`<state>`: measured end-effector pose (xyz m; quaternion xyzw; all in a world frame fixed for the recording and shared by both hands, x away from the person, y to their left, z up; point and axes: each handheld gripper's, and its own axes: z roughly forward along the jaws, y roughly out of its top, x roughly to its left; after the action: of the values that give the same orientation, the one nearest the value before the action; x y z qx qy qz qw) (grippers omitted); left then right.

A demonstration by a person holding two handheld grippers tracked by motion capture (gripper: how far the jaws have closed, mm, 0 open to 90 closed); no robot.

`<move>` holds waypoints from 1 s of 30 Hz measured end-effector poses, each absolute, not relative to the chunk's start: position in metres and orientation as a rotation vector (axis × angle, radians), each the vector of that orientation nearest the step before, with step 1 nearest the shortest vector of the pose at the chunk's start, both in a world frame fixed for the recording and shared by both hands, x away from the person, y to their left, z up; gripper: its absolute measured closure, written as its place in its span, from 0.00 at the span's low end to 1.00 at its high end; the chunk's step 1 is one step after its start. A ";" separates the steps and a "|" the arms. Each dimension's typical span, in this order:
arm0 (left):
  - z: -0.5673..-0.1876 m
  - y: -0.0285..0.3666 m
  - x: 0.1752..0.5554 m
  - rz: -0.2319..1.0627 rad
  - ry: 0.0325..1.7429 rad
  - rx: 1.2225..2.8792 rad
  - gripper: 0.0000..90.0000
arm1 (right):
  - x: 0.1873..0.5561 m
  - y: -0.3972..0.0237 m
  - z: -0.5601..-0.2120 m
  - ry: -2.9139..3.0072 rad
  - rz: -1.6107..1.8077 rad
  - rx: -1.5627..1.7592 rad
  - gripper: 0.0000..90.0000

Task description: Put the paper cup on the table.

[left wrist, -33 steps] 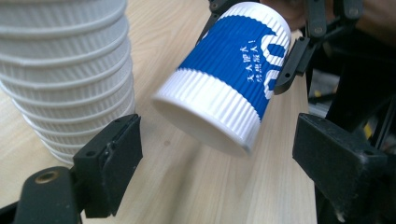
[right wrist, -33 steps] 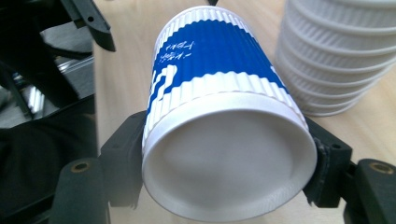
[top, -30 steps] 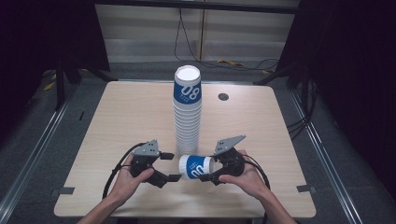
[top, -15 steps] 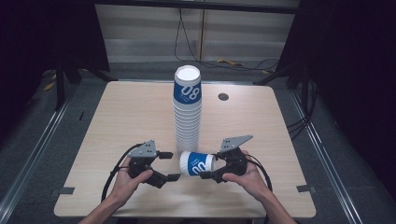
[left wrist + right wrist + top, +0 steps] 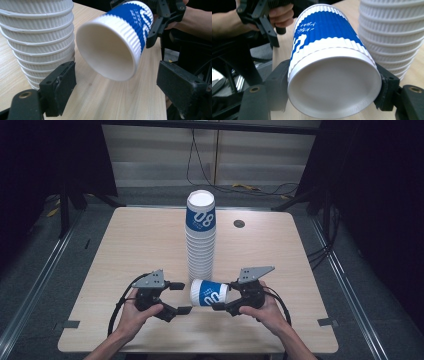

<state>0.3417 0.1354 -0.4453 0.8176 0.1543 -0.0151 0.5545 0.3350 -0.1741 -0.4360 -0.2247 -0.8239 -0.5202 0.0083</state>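
A blue-and-white ribbed paper cup [image 5: 209, 292] lies level above the table, and my right gripper [image 5: 223, 295] is shut on its base end. In the right gripper view the cup [image 5: 329, 30] has its white bottom toward the camera, and the right gripper [image 5: 334, 75] presses a jaw on each side. The cup's open mouth [image 5: 107, 52] faces my left gripper [image 5: 116, 68], which stands open just short of the rim. From above, the left gripper [image 5: 182, 297] sits just left of the cup. A tall stack of cups [image 5: 201, 240] stands right behind it.
The stack [image 5: 37, 37] rises close beside the held cup, almost touching it. The wooden table [image 5: 125, 250] has a small round dark hole [image 5: 239, 223] at the back right. Dark floor, rails and cables surround the table.
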 end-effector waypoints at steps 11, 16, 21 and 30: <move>-0.447 0.135 0.337 -0.023 0.344 1.897 0.18 | 0.333 -0.177 -0.432 -2.495 -1.775 -0.638 0.32; -0.450 0.135 0.337 -0.031 0.351 1.883 0.17 | 0.333 -0.178 -0.431 -2.447 -1.839 -0.631 0.32; -0.447 0.135 0.335 -0.067 0.343 1.837 0.17 | 0.333 -0.179 -0.432 -2.392 -1.867 -0.611 0.32; -0.436 0.134 0.333 -0.089 0.335 1.785 0.17 | 0.330 -0.174 -0.430 -2.349 -1.908 -0.536 0.32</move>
<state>0.3332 0.1342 -0.4360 0.7746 0.1454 -0.0384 0.6143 0.3300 -0.1740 -0.4304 -0.1744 -0.7639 -0.6204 0.0342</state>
